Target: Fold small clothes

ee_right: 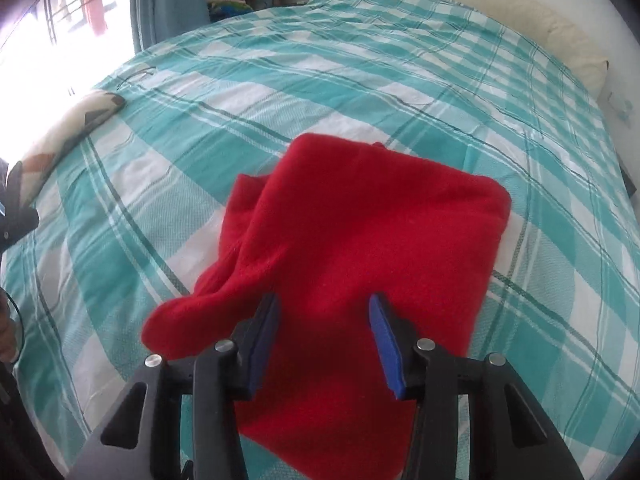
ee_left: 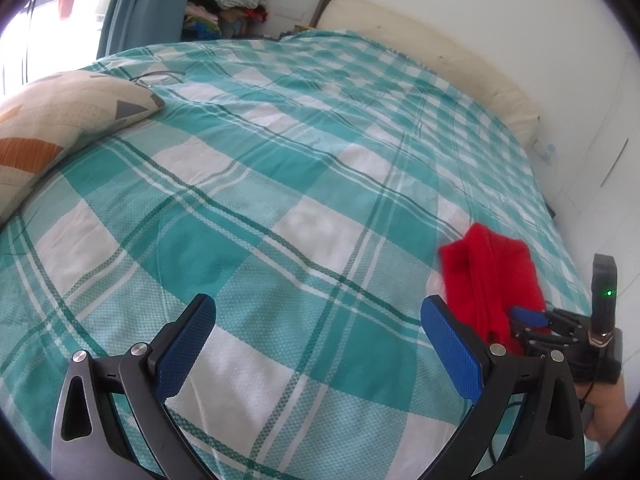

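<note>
A red fleece garment [ee_right: 352, 248] lies partly folded on the teal and white checked bed sheet [ee_right: 360, 80]. My right gripper [ee_right: 324, 308] is open, its blue pads straddling the garment's near part, just above it. In the left wrist view the same garment [ee_left: 492, 276] shows at the right, with the right gripper [ee_left: 532, 318] at its near edge. My left gripper [ee_left: 316, 320] is open and empty over bare sheet [ee_left: 280, 180], to the left of the garment.
A patterned pillow [ee_left: 52, 128] lies at the bed's left edge. A cream pillow or bolster [ee_left: 432, 52] runs along the far right side by the white wall. A pile of clothes [ee_left: 228, 8] and a blue curtain [ee_left: 148, 0] stand beyond the bed.
</note>
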`<state>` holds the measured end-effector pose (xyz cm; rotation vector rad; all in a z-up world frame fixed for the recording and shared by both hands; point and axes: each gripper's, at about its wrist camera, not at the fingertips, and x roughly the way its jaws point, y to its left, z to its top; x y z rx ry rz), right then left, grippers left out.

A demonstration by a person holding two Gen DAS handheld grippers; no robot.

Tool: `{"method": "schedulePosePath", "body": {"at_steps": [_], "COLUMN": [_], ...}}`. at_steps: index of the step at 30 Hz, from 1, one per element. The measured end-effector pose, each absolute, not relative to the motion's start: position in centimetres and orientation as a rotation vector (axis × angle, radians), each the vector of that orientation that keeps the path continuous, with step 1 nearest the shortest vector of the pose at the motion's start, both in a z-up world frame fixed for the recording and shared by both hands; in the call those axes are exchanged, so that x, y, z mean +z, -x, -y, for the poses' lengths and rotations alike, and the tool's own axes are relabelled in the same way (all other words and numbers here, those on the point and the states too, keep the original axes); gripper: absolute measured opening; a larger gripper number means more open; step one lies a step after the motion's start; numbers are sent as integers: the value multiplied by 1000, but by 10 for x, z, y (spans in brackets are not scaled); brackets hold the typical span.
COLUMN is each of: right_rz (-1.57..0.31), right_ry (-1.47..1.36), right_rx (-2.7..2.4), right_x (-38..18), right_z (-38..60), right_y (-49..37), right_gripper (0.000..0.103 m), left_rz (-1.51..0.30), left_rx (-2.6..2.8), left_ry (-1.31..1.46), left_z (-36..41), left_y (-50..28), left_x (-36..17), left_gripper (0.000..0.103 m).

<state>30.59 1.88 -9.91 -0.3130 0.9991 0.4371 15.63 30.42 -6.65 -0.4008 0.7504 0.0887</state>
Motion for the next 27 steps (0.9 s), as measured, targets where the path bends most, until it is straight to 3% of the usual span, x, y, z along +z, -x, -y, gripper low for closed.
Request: {"method": "schedulePosePath", "body": {"at_steps": [2,3,4,6,10,11,13,14,21,27], "right_rz": [-987,-980,-969,-965,-977,-959,-927,-926,-1072,-1019], "right_ry": [299,300,319,327,144,115,101,104,94,-36], "right_rx": [488,511,522,536,586,590,539,499,499,628], "right_x": [-112,-117,-120,-118,-84,-73,-58,-56,-118,-76], "right_z": [-35,-44,-53,-57,-32,-26,-18,-17,-40,-7], "right_y": [-301,-298,-294,-294,-312,-316,-329,-338,-359,-322], "right_gripper": [32,17,10,8,8,12,30,32,35,35], "left_rz": [-755,-758,-762,-772,-771,-768,-768,-771,-787,-788], "left_rx": [94,98,102,106,100,99,96,94,89,74], "left_ry": [375,363,355,348,353,356,357,353,262,278], "left_z": [-301,-300,-300,-301,-302,-302,-300,-298,-283,-284], "left_y": [-157,-157,-157,-157,-158,-159,-161,-162,-162,-162], "left_x": [-67,-68,-69,-71,-71,-71,-71,-72,-73,-72], "left_gripper": [102,102,102,102,102,102,102,102,103,102]}}
